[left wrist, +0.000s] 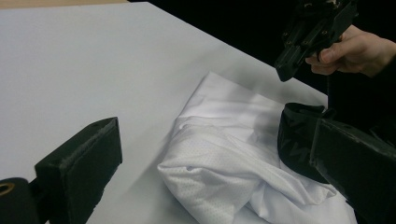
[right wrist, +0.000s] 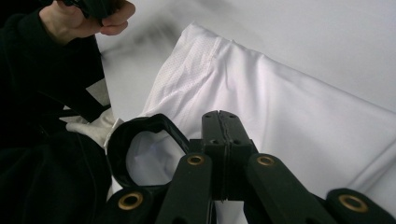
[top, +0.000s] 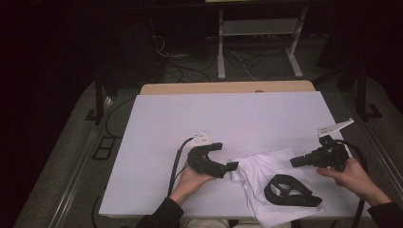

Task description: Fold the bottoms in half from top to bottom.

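Observation:
A white mesh garment with a black collar lies crumpled at the table's front right. My left gripper is open at its left edge. In the left gripper view the bunched cloth lies between and ahead of the wide-apart jaws of this gripper, and the collar is by the right jaw. My right gripper hovers shut just right of the garment, holding nothing. In the right gripper view its tips are pressed together over the cloth, beside the collar.
The white table top stretches bare behind the garment, with a wooden strip along its far edge. A metal stand and floor cables are beyond it. The person's dark sleeves come in at the near edge.

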